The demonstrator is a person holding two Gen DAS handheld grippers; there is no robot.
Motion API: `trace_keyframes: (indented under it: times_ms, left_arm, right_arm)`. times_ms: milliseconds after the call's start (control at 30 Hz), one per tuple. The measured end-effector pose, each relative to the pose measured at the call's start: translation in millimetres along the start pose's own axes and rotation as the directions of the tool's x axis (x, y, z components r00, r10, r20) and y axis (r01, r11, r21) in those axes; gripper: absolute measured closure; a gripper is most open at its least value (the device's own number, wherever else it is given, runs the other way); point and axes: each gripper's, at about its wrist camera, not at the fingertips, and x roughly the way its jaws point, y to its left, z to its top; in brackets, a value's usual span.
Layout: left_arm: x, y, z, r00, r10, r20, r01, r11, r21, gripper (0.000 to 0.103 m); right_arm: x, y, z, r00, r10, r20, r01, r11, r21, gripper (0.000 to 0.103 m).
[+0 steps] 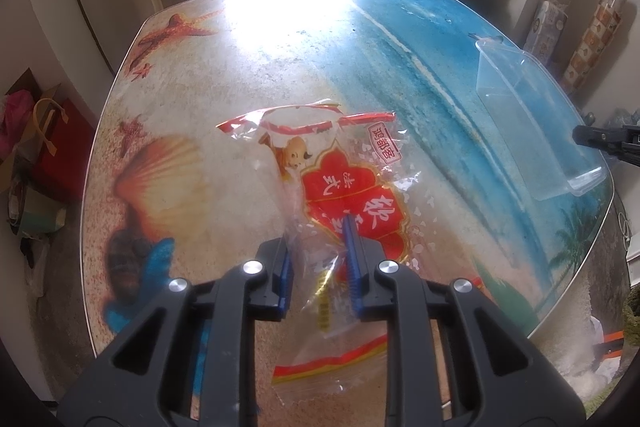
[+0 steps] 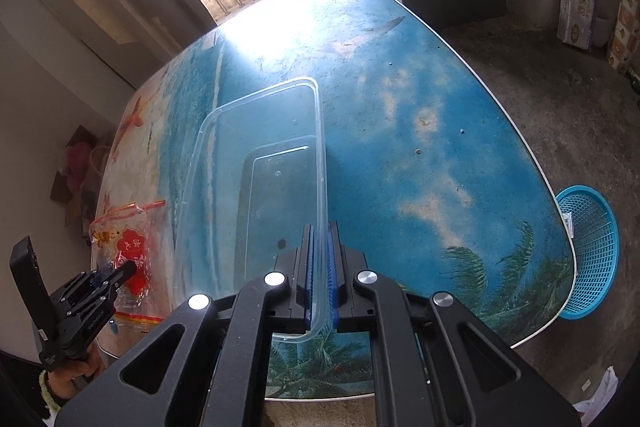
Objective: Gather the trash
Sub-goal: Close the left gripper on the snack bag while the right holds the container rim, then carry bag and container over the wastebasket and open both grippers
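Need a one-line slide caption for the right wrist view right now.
Right hand-held gripper clamps the wall of a clear plastic container on the beach-print table.

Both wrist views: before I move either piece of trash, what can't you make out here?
- Wrapper: its near end runs behind the left gripper in the left view; whether the jaws pinch the film is unclear.
- Wrapper print: too distorted to read.
- Tub: near corner hidden by the right gripper in the right view; far end cut by the table edge in the left view.
- Basket: partly behind the table; contents unseen.
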Motion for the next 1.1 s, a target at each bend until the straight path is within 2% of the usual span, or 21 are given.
trace_keyframes:
  times_ms: [267,500,667,800,900,1000,1100]
  left_arm:
    - [-17.6,6.8,8.2,0.998,-0.027,0.056,0.027,1.000,-0.010,0.085]
    - [-36.2,8.5,21.4,0.993,-0.065,0.104,0.067,0.997,-0.024,0.086]
    - [-45.8,-2.2,35.6,0.988,-0.101,0.120,0.102,0.995,0.000,0.086]
    - [-54.4,-27.8,49.9,0.982,-0.130,0.139,0.122,0.991,0.061,0.086]
    - [-58.6,-55.7,62.4,0.973,-0.177,0.147,0.161,0.980,0.115,0.086]
    - [-61.3,-92.6,74.2,0.959,-0.242,0.145,0.215,0.960,0.178,0.086]
    - [-63.3,-139.6,83.8,0.942,-0.305,0.136,0.262,0.928,0.265,0.086]
  right_arm:
    - [-2.7,-4.9,-3.3,0.999,0.031,0.032,-0.032,0.998,0.050,0.099]
    - [-21.7,-12.2,-4.4,0.995,0.060,0.082,-0.067,0.995,0.078,0.099]
    - [-41.1,-23.1,-9.9,0.987,0.089,0.137,-0.103,0.989,0.102,0.099]
    - [-60.3,-43.3,-15.9,0.977,0.105,0.188,-0.132,0.981,0.141,0.099]
    - [-81.3,-66.6,-22.3,0.965,0.100,0.241,-0.145,0.973,0.180,0.099]
    - [-107.4,-95.6,-32.1,0.951,0.059,0.303,-0.132,0.964,0.230,0.099]
    - [-135.8,-131.1,-48.5,0.933,-0.019,0.360,-0.095,0.950,0.297,0.099]
